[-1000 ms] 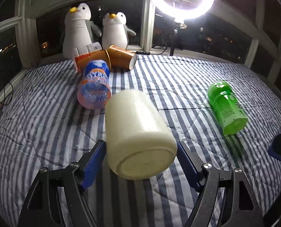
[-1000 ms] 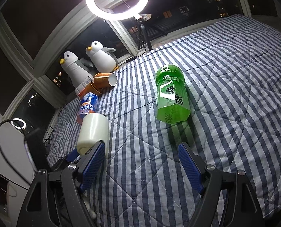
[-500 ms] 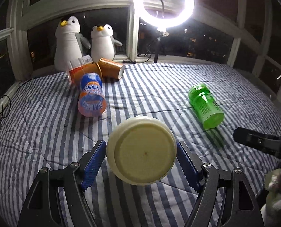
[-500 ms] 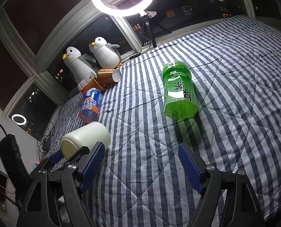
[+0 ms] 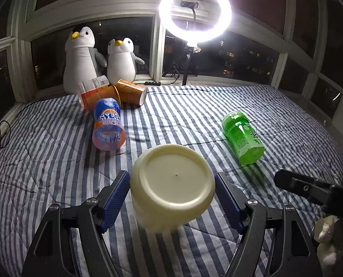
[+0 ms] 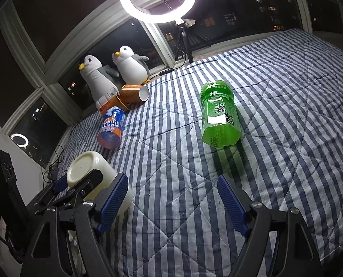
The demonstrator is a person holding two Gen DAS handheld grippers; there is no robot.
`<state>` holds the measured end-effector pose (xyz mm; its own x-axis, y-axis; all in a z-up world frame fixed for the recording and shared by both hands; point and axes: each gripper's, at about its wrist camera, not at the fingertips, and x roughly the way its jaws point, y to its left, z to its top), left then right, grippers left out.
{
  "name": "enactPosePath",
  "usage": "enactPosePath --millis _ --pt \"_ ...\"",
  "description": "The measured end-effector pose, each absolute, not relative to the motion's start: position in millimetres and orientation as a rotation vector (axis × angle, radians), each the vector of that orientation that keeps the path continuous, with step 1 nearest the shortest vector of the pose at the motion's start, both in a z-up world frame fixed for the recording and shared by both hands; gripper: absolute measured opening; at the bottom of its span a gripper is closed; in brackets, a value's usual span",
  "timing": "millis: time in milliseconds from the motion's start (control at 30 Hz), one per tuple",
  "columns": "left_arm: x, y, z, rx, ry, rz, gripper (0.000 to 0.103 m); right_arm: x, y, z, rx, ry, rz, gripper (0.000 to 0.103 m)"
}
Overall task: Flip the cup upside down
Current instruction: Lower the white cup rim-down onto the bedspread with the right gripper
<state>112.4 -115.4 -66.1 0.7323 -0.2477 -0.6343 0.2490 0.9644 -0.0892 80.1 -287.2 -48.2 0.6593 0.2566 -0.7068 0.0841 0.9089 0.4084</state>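
Cream cup [image 5: 172, 185] sits bottom-up, flat base facing the camera, clamped between the blue pads [image 5: 115, 199] of the left tool [image 5: 171, 198], low over the striped bed [image 5: 56, 161]. From the right wrist view the same cup [image 6: 90, 169] shows at the lower left, the left tool's black arm across it. The right tool [image 6: 172, 204] hangs wide open with nothing between its fingers. Beyond it, a green bottle [image 6: 218, 114] lies on its side. Farther back, a blue-and-orange bottle [image 5: 108, 125] lies beside two tipped orange cups [image 5: 131, 92], with two plush penguins [image 5: 80, 57] at the window and a ring light [image 5: 194, 15] glowing.
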Motion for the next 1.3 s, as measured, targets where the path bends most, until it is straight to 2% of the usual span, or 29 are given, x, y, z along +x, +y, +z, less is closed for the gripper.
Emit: enactPosePath --millis 467,1167,1300 --pt "139.6 -108.2 -88.3 -0.009 0.723 -0.250 0.078 80.7 -278.3 -48.6 0.402 0.852 0.104 0.077" --pt "138.5 -107.9 -90.8 -0.007 0.716 -0.246 0.078 76.4 -270.9 -43.6 0.370 0.839 0.104 0.077" --pt "140.0 -108.4 -91.5 0.004 0.724 -0.250 0.083 76.0 -270.8 -44.4 0.371 0.841 0.100 0.077"
